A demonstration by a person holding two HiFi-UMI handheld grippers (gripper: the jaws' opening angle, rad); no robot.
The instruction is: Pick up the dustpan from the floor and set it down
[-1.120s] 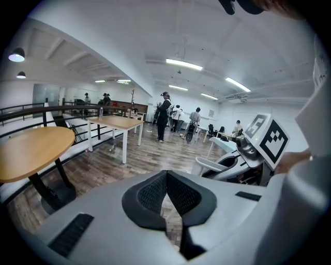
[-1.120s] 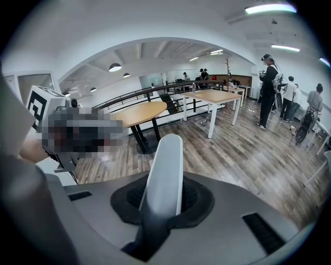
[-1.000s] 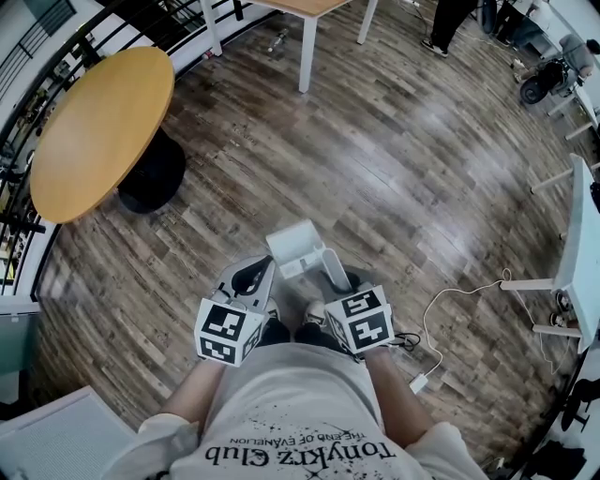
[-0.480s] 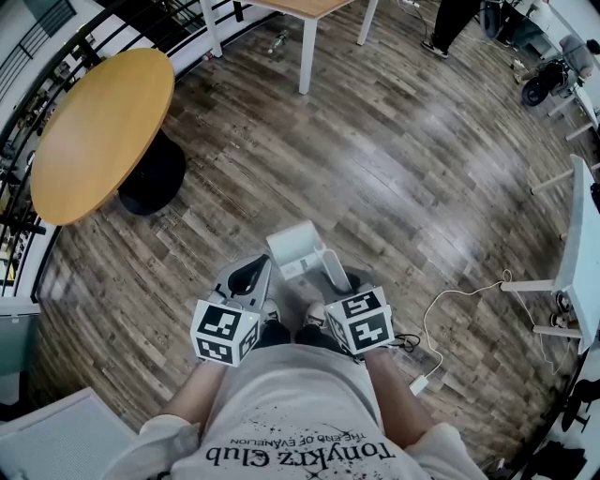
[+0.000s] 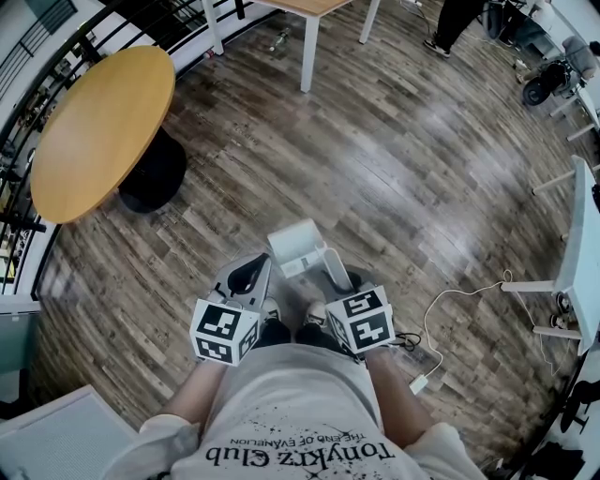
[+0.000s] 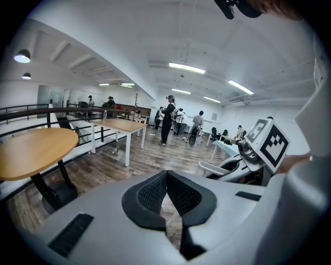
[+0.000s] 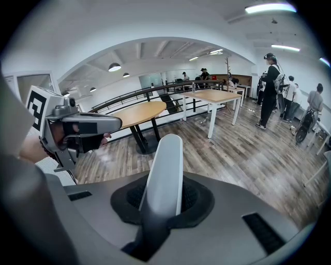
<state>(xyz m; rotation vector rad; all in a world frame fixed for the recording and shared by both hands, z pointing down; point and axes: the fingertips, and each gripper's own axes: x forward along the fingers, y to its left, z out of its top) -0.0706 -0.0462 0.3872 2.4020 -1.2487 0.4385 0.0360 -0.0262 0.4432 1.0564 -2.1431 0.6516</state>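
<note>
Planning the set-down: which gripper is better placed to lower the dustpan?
Right. The right gripper has its fingers clamped on the dustpan handle; the left gripper is shut, empty.

The near end of the dustpan (image 5: 298, 248) handle is being hidden under the right gripper (image 5: 339, 279) in the head view. The wooden desk (image 5: 305, 6) is being cropped by the top edge there.

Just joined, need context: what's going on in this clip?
A person standing on a wood floor holds a gripper in each hand. The right gripper is shut on the handle of the white dustpan, holding it in the air in front of them, not yet set down. The left gripper is shut and empty beside it.
</note>
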